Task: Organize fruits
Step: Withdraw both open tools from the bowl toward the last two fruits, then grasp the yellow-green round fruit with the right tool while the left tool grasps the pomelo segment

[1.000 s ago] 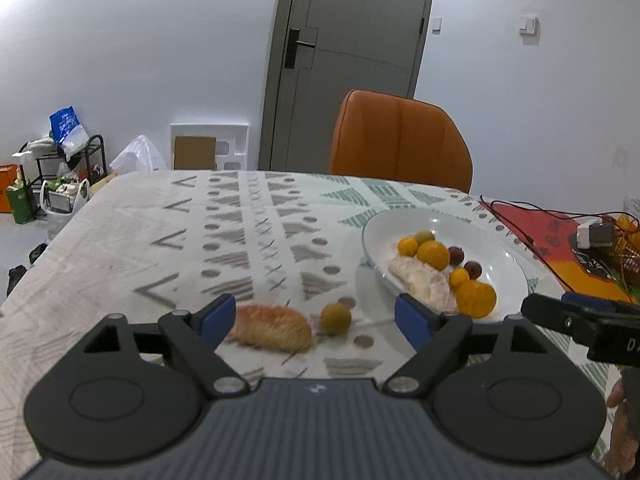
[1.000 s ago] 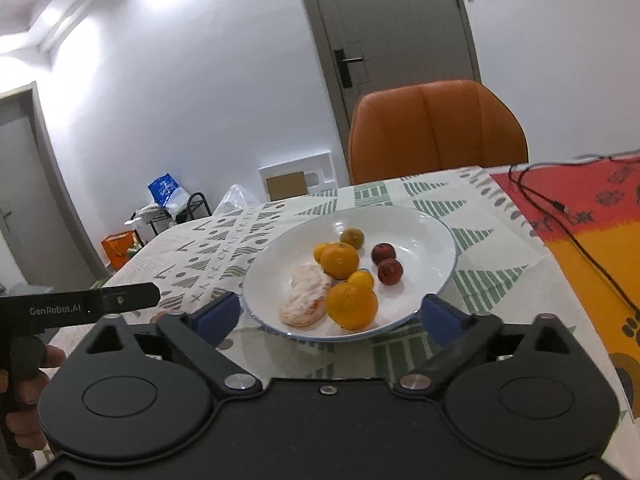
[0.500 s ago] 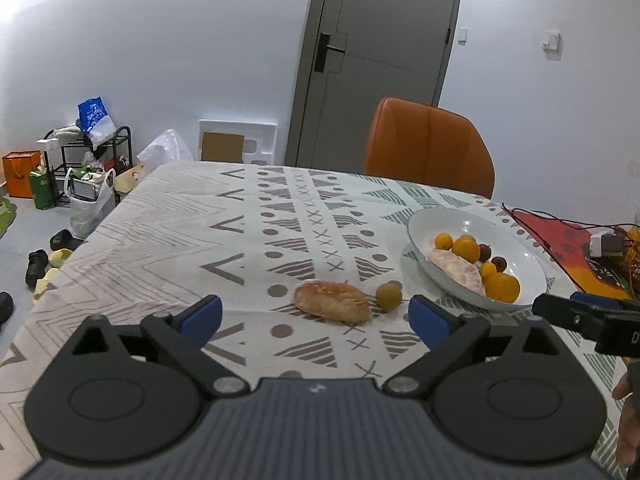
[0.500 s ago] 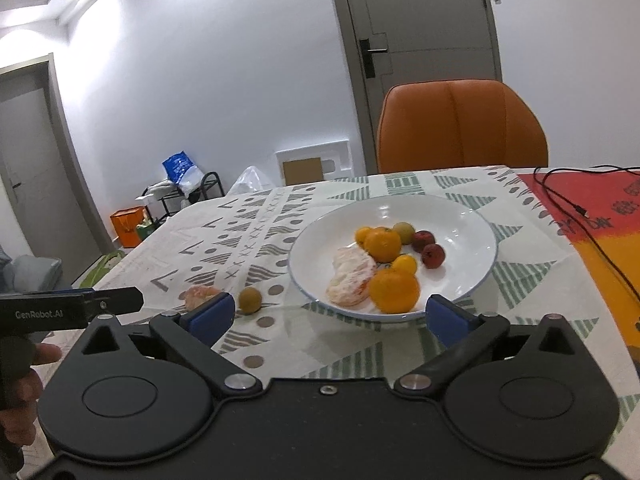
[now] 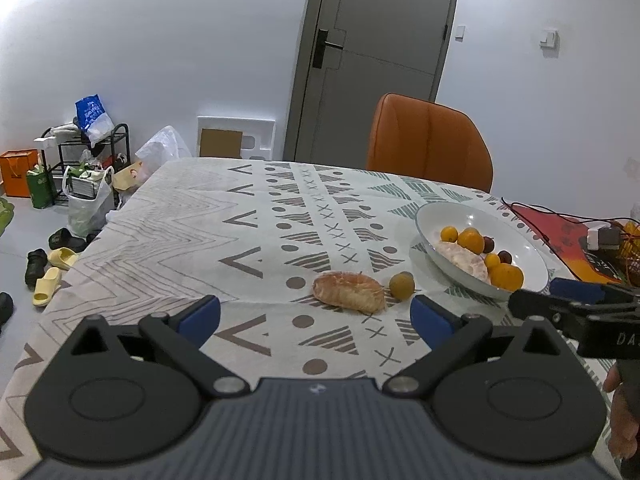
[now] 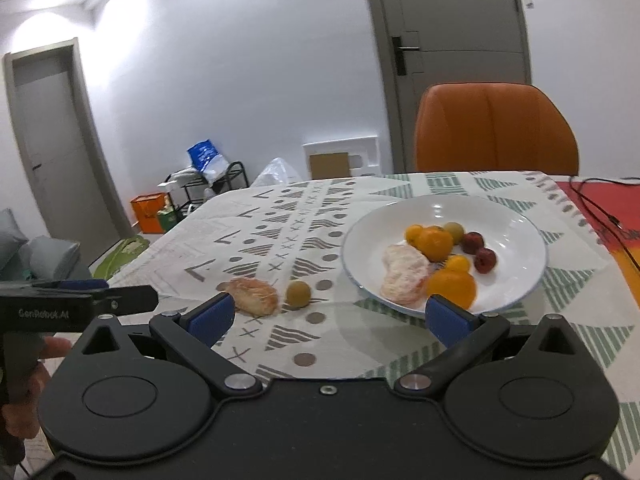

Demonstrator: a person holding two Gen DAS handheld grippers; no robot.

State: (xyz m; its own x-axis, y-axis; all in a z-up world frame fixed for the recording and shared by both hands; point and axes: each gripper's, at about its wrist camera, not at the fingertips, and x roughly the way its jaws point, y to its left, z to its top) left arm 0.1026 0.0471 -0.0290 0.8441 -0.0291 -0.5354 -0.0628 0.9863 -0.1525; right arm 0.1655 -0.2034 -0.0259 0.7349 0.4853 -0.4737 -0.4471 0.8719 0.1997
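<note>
Fruit already fills part of the white plate (image 5: 520, 236): oranges, small red ones and a peeled citrus piece. Two pieces are left out on the patterned table (image 5: 200, 232), a peeled segment (image 5: 349, 291) and a small greenish-yellow fruit (image 5: 401, 285) just beside it, both on the near left side of the plate.

From the left wrist view, the left gripper (image 5: 315, 315) has drawn back from the peeled segment, which a second ago sat right between its blue tips and now lies well ahead of them. Its jaws stand wide and empty. So no pick has been made, and a fresh approach is likely needed. The right gripper (image 5: 576, 304) pokes in close by the plate's near rim.

From the right wrist view, the right gripper (image 6: 327, 318) has also pulled away from the plate (image 6: 516, 224), jaws wide and empty. The loose segment (image 6: 253, 295) and small fruit (image 6: 298, 294) sit left of the plate, near but not touching it. Open cloth lies beyond them; a cable (image 6: 600, 212) runs right of the plate.
</note>
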